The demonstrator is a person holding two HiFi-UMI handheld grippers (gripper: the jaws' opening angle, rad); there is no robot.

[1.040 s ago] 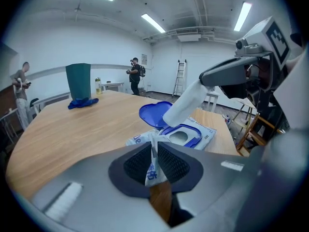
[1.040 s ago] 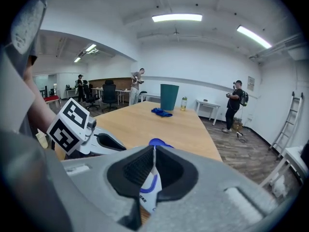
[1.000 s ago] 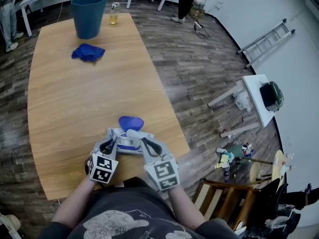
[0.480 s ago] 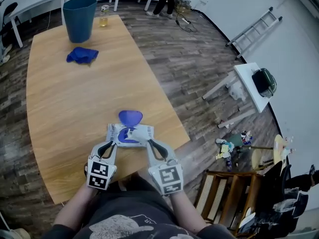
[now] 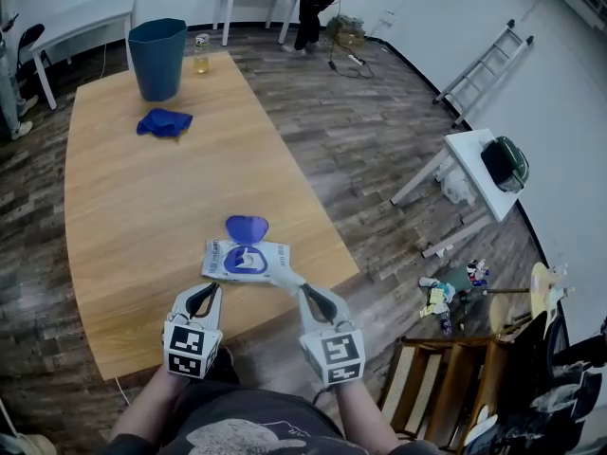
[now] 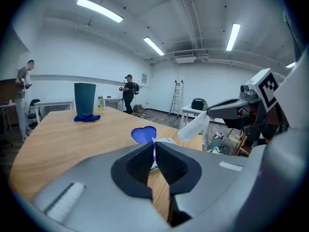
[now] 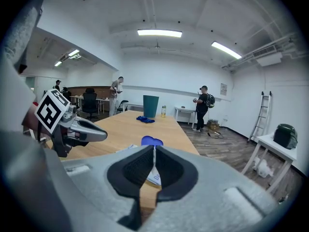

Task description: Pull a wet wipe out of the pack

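Note:
The wet wipe pack (image 5: 245, 259) lies flat near the table's front edge with its blue lid (image 5: 247, 227) flipped open. My right gripper (image 5: 297, 283) is shut on a white wet wipe (image 5: 285, 275) that stretches from the pack's opening back to its jaw tips. The left gripper view shows that wipe (image 6: 195, 127) hanging from the right gripper (image 6: 227, 111), beyond the pack (image 6: 163, 141). My left gripper (image 5: 209, 293) hovers left of the pack and nearer to me, not touching it. Its jaws are closing, almost together, with nothing between them.
A blue bin (image 5: 157, 58), a small bottle (image 5: 201, 53) and a crumpled blue cloth (image 5: 164, 122) sit at the table's far end. The wooden table (image 5: 133, 207) ends just right of the pack. A white side table (image 5: 474, 173) and a ladder (image 5: 484, 69) stand on the floor.
Both grippers have drawn back from the pack toward me. The left has let go of the pack and narrowed its jaws. The right has pulled the wipe out longer.

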